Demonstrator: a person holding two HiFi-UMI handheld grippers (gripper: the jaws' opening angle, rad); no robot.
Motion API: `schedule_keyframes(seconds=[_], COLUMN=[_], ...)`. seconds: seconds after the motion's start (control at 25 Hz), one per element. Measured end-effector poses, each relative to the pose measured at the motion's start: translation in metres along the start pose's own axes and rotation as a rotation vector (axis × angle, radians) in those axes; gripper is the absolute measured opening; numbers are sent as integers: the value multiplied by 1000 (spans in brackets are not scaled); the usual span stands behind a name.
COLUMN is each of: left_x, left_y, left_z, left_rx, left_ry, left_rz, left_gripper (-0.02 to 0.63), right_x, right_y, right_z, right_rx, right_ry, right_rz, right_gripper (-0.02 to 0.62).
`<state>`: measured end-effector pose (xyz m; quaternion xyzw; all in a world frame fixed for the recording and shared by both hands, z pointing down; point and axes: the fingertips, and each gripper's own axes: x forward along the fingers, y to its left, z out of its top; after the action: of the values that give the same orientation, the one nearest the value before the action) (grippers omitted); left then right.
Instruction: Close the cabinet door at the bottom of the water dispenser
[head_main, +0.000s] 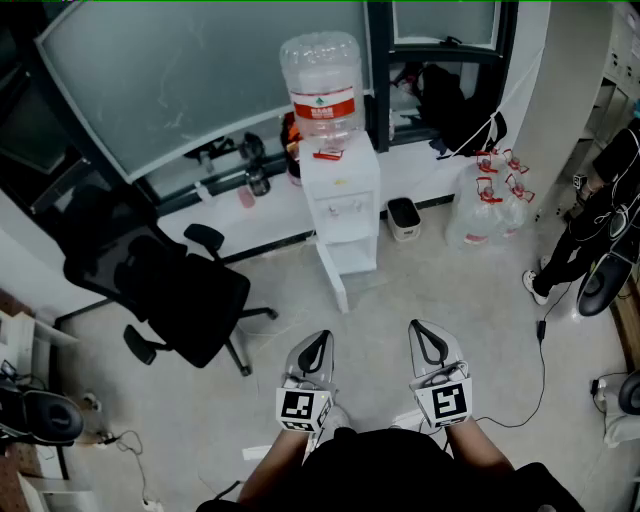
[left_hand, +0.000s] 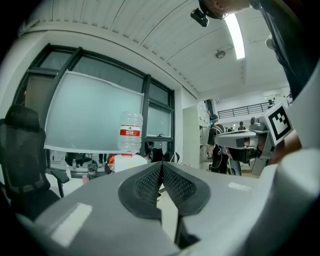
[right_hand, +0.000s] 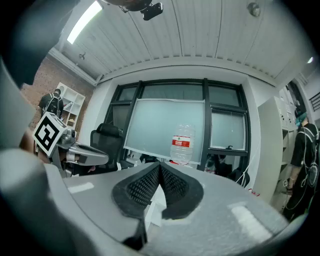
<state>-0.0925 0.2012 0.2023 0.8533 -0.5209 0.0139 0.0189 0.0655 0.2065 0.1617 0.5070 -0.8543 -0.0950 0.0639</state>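
A white water dispenser (head_main: 342, 205) with a clear bottle (head_main: 322, 85) on top stands against the far wall. Its bottom cabinet door (head_main: 334, 282) hangs open, swung out toward me on the left side. My left gripper (head_main: 317, 342) and right gripper (head_main: 424, 335) are held side by side near my body, well short of the dispenser, both shut with nothing between the pads. The bottle (left_hand: 130, 131) shows above my left gripper (left_hand: 161, 166) in the left gripper view, and the bottle (right_hand: 182, 144) stands over my right gripper (right_hand: 160, 166) in the right gripper view.
A black office chair (head_main: 170, 290) stands left of the dispenser. Right of it are a small bin (head_main: 404, 217) and a clear bag (head_main: 487, 205). A person (head_main: 598, 215) stands at the far right, and a cable (head_main: 541, 370) trails across the floor.
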Motion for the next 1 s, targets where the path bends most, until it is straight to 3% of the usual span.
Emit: schedule_keyframes(seconds=[0.2,0.44,0.64,1.0], left_x=[-1,-4,-3,2], left_y=[2,10,27,69], left_z=[-5,-12,-16,-22], left_rx=[6,11,7,19], left_ry=[-1,27,31,38], left_rz=[0,-17,-26,-74], left_gripper=[17,17,17,17], right_x=[-1,10,26,58], right_y=[-6,-3,9,27], right_z=[-7,-12,1,-3], right_rx=[57,27,60,128], right_ry=[6,32,-24,15], right_rz=[-21,-6,-5,-22], right_gripper=[0,0,3,3])
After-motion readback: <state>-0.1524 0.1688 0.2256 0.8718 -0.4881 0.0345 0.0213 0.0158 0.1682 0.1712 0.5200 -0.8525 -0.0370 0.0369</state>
